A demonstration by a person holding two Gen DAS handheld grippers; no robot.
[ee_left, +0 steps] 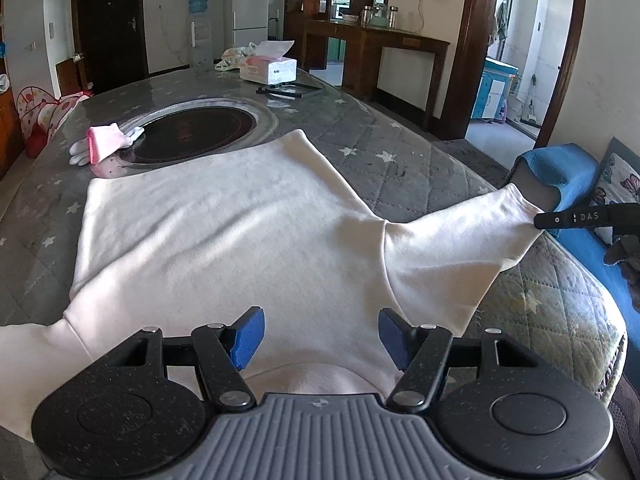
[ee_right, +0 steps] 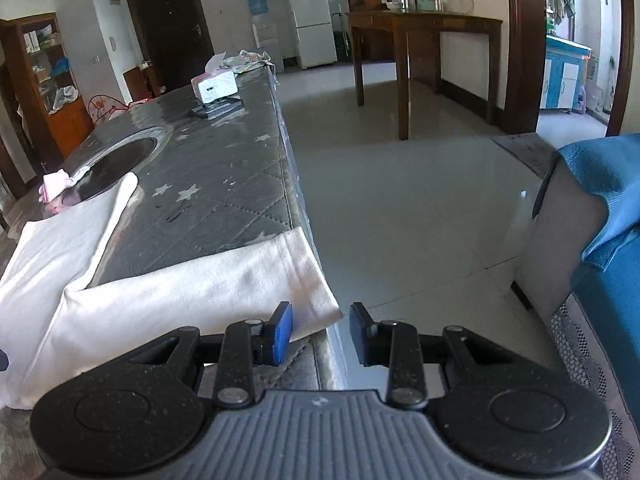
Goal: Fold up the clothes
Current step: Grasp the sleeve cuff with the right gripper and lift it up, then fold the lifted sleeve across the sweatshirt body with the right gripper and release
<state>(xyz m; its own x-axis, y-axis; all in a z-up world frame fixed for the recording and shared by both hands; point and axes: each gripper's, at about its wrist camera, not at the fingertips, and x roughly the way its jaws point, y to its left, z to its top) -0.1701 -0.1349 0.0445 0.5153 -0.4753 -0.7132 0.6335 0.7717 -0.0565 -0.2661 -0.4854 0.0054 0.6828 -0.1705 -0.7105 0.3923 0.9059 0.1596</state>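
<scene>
Cut off: cream long-sleeved cotton top (ee_left: 224, 232), collar hidden under left gripper (ee_left: 320, 334), wide, empty.
Right gripper (ee_right: 320, 334): wide beside sleeve cuff.
Surface: grey star-quilted table (ee_left: 420, 152).

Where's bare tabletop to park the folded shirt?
Free: the grey quilted strip between the white shirt, the round black inset and the table's right edge. Crowded: tissue box and black frame at the far end; pink gloves left of the inset.

The shirt (ee_left: 224, 232) has its left sleeve cut off by the frame edge and its collar hidden behind the left gripper (ee_left: 320, 338). The box (ee_left: 270, 66) has unreadable print.
</scene>
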